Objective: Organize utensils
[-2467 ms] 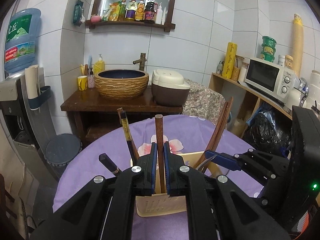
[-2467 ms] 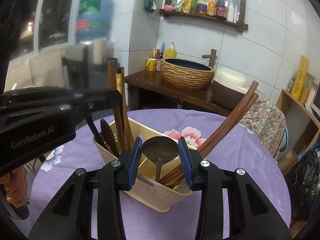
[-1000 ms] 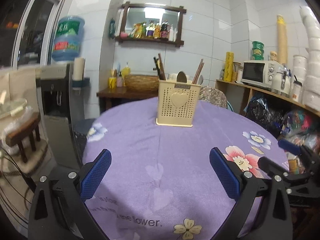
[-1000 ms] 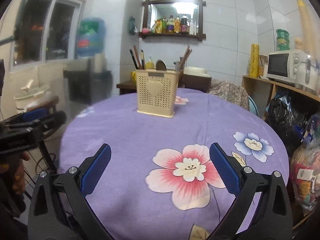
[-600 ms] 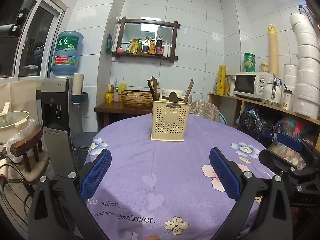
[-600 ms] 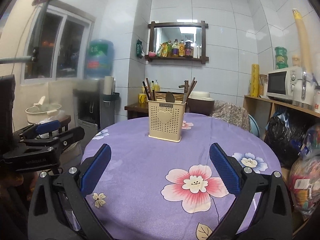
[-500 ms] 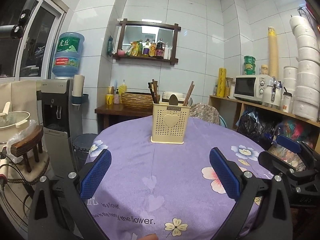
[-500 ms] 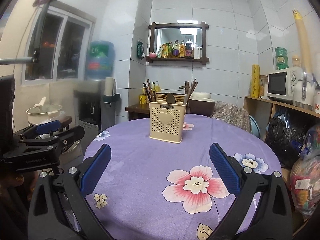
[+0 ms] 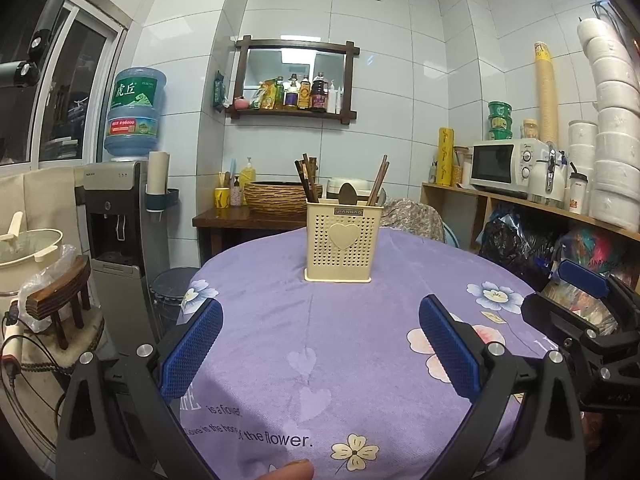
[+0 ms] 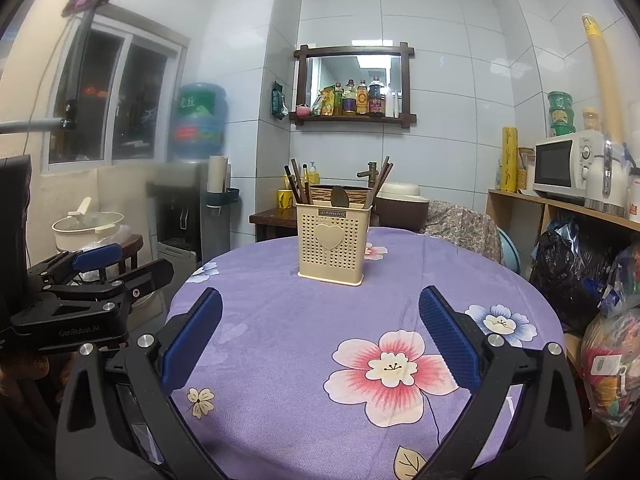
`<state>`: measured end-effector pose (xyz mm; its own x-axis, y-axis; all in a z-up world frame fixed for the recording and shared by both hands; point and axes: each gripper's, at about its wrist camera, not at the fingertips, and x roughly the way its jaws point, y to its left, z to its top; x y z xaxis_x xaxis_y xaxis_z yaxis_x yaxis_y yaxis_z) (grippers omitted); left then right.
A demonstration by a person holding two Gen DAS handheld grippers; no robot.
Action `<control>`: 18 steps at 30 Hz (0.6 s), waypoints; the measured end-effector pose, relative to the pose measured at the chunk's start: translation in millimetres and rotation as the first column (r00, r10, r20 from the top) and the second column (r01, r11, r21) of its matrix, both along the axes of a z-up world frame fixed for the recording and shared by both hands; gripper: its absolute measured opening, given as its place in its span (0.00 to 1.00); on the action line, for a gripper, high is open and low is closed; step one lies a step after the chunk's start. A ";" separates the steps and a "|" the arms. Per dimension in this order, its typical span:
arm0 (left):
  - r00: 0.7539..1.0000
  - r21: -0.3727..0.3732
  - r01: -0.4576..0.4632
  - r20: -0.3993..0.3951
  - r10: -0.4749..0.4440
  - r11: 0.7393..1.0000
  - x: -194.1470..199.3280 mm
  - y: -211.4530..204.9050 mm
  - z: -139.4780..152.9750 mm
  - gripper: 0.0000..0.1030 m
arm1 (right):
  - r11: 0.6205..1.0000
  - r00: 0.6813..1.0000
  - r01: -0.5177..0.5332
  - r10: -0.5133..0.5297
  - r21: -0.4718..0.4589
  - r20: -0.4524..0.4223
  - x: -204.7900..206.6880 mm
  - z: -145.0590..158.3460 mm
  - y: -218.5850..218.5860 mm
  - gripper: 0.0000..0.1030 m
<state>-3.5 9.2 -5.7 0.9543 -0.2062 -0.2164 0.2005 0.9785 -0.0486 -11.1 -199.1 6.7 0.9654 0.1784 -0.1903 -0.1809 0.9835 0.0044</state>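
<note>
White glossy tiles wall the room, and my round table wears a soft purple cloth printed with flowers (image 9: 328, 344). On its far side stands the cream perforated plastic utensil holder with a raised heart (image 9: 338, 246), square and upright. Dark wooden chopsticks (image 9: 307, 178) lean left in it, reddish-brown chopsticks (image 9: 378, 180) lean right, and a dark wooden spoon bowl (image 9: 349, 193) peeks up between them. My left gripper (image 9: 320, 346) hangs over the near cloth, its ribbed blue pads spread wide with nothing between them. My right gripper (image 10: 320, 344) is likewise spread wide and bare. Only the right view shows the big pink-and-white flower (image 10: 394, 366); only the left shows printed lettering (image 9: 256, 432) at the near edge.
</note>
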 end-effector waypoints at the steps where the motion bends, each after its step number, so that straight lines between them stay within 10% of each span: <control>1: 1.000 0.000 -0.003 -0.001 0.003 1.000 0.2 0.1 -0.4 0.95 | 1.000 1.000 0.001 -0.001 -0.001 0.000 0.2 0.0 0.3 0.94; 18: 1.000 -0.017 -0.009 -0.023 0.009 1.000 3.4 3.2 -0.5 0.95 | 1.000 1.000 -0.003 0.003 0.001 -0.004 1.0 0.1 -0.8 0.94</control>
